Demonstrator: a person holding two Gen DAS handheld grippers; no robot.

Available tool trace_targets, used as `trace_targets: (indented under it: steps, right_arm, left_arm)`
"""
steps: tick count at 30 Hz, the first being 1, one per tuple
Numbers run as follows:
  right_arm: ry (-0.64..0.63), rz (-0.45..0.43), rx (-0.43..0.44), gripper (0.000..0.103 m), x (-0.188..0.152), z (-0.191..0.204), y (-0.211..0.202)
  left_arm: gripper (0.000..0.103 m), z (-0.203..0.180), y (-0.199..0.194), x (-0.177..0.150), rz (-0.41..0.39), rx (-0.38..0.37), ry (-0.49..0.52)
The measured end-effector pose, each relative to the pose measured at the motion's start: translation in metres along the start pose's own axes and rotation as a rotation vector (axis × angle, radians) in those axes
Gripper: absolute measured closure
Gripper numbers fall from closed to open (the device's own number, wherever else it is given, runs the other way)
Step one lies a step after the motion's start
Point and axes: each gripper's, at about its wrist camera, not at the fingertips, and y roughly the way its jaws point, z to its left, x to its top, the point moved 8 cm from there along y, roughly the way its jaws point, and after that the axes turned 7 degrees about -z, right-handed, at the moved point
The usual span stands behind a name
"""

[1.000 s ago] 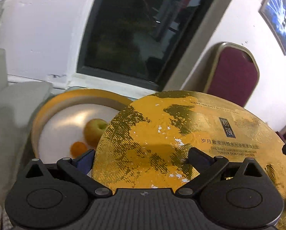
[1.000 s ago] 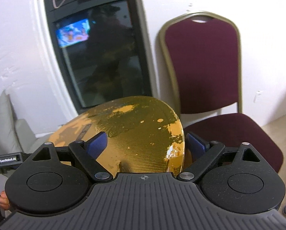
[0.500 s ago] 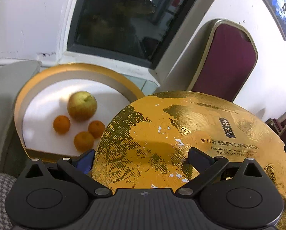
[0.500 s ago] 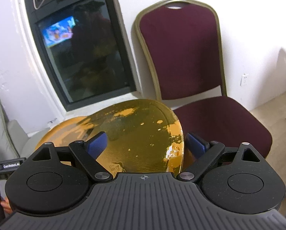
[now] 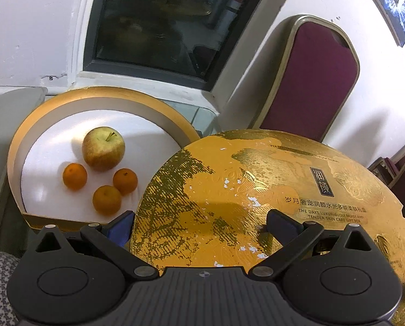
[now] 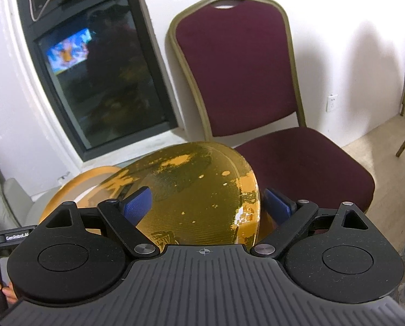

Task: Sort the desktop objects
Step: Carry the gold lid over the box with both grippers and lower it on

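1. Grippers: my left gripper [image 5: 199,224] and right gripper [image 6: 206,203] each straddle an edge of the gold lid [image 5: 270,198]. Fingers stand wide on both, one above and one below the rim; whether the pads actually pinch it, I cannot tell.
2. Lid: round, held between my two grippers, tilted, its far edge overlapping the near-right rim of the round box [image 5: 20,141].
3. Box: lies ahead and left of the lid, nearer my left gripper. Open, holding an apple [image 5: 103,148] and three oranges [image 5: 107,199].
4. Judgement: covering it calls for a shift leftward and forward.
5. Beyond: maroon chair [image 6: 246,81], dark window [image 5: 159,24].
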Motion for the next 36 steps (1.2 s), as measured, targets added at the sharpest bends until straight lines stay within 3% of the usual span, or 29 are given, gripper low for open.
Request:
trace_targets:
  steps: [4,10,22,30,36]
  right_arm:
    - [-0.012,-0.008,0.021,0.011,0.003,0.012,0.012]
    - [-0.103,-0.002,0.069,0.011,0.003,0.057,0.051]
    - [-0.19,0.004,0.262,0.011,-0.008,0.174,0.157]
    - [-0.153,0.014,0.329,0.011,-0.022,0.217,0.219]
    - [-0.156,0.033,0.328,0.011,-0.026,0.23,0.249]
  left_arm:
    - [0.003,0.016,0.001,0.01,-0.033,0.019,-0.016]
    - [0.004,0.053,-0.009,0.039,-0.138,0.104,-0.005]
    - [0.004,0.143,-0.022,0.085,-0.333,0.337,0.004]
    - [0.004,0.182,-0.002,0.106,-0.375,0.399,0.011]
    - [0.004,0.203,0.026,0.105,-0.332,0.393,-0.027]
